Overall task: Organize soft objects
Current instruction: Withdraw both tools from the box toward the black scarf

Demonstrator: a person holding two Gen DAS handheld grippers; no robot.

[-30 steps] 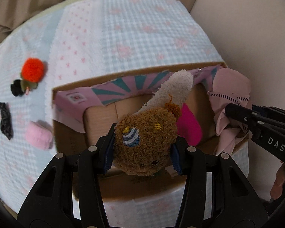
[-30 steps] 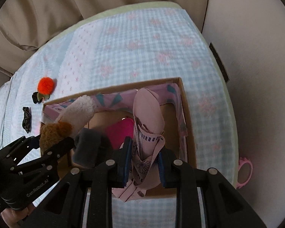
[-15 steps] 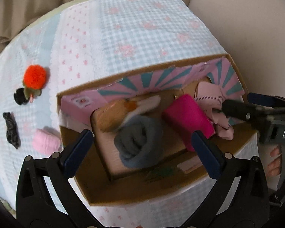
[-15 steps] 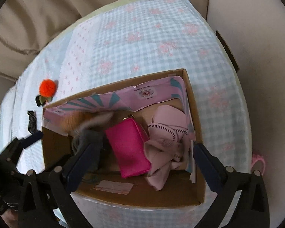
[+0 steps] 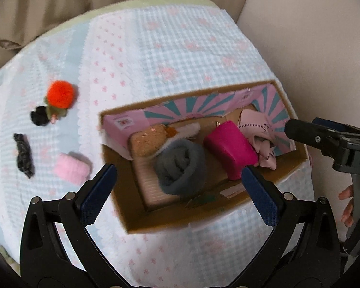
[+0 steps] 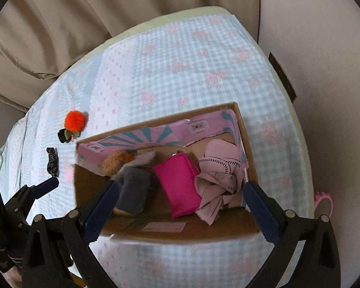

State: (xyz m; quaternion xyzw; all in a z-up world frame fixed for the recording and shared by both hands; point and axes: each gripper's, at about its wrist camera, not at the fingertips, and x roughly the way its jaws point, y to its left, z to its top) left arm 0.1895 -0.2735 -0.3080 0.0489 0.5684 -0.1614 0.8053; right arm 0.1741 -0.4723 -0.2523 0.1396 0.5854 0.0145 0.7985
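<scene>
Plush toy (image 5: 148,141) below spread left tool (image 5: 177,189)

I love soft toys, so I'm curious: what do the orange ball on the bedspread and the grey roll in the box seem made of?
Fuzzy orange pompom ball: looks like yarn or faux fur, with a hairy outline. Rolled grey cloth: probably fleece or knit, matte and napped, though blur leaves it open.

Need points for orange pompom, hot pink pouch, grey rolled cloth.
orange pompom (image 5: 60,94), left wrist view, centre of the fluffy ball.
hot pink pouch (image 6: 178,187), right wrist view, middle of its broad face.
grey rolled cloth (image 5: 180,165), left wrist view, centre of the roll.
</scene>
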